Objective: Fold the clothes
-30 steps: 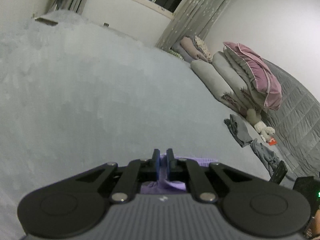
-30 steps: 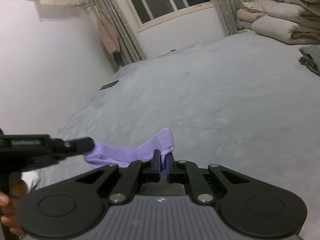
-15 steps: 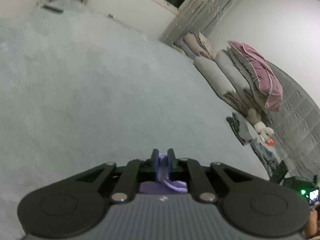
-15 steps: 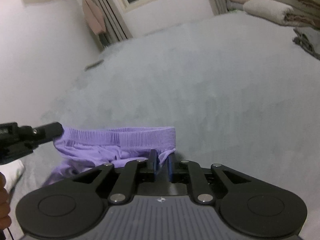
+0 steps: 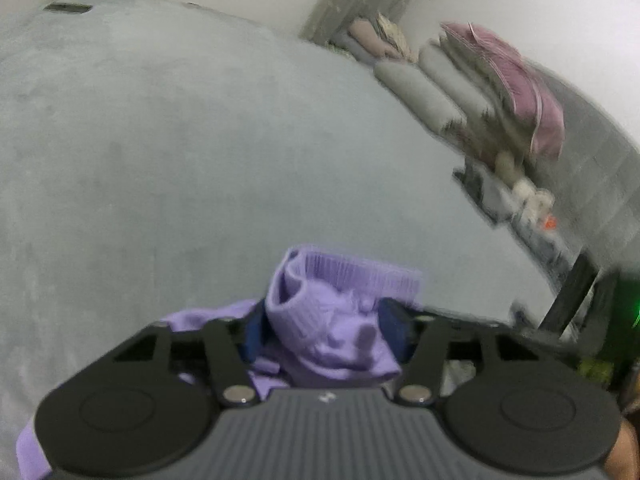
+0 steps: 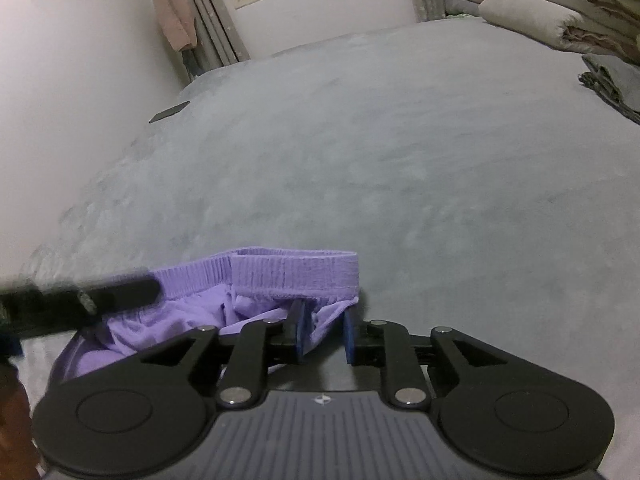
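Left wrist view shows your left gripper [image 5: 326, 330] low over the bed [image 5: 160, 152], its jaws opening with the bunched waistband of the purple shorts [image 5: 320, 320] between them; the blue pads stand a little clear of the cloth, so the grip looks let go. In the right wrist view your right gripper [image 6: 322, 334] is doing the same: its jaws are opening, a narrower gap, with a fold of purple cloth lying between the pads and no longer squeezed.

You seem to be holding both grippers at the waistband ends so the garment lands spread along one line, ready for a fold. That looks like the laying-out step, judged from how it lies.

The shorts [image 6: 256, 284] rest on the bed just ahead of you. Their ribbed elastic band runs straight across in the right view, with the thinner fabric below it rumpled and puckered. At the left end the band curls over on itself. The left gripper's finger [image 6: 116, 292] lies across that end.
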The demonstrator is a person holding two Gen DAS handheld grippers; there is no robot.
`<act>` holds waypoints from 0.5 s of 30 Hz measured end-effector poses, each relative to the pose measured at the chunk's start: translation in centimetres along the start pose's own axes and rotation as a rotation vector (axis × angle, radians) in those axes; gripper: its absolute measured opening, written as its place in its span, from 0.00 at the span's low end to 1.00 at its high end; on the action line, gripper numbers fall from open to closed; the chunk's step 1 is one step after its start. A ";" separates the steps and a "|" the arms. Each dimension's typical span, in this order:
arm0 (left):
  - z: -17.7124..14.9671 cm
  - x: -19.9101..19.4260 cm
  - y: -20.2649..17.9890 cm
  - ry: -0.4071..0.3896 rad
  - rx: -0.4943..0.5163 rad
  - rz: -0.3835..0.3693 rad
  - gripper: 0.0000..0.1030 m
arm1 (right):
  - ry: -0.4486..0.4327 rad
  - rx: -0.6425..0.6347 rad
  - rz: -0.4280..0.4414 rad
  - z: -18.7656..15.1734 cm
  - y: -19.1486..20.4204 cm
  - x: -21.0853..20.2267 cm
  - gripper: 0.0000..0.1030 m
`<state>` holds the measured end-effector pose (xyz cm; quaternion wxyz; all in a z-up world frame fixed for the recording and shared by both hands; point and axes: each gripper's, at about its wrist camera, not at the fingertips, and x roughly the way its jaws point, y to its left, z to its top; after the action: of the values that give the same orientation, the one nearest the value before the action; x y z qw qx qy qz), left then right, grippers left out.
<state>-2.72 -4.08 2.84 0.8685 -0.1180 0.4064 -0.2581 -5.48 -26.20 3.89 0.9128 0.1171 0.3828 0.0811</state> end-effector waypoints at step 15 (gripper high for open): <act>2.2 -7.4 -3.0 -0.130 0.254 0.242 0.05 | -0.220 -0.131 -0.021 0.0 1.3 -3.7 0.05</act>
<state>-6.08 -2.58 10.29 0.9256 0.0259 0.3247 -0.1927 -8.12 -25.86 6.80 0.9558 0.0615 0.2752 0.0830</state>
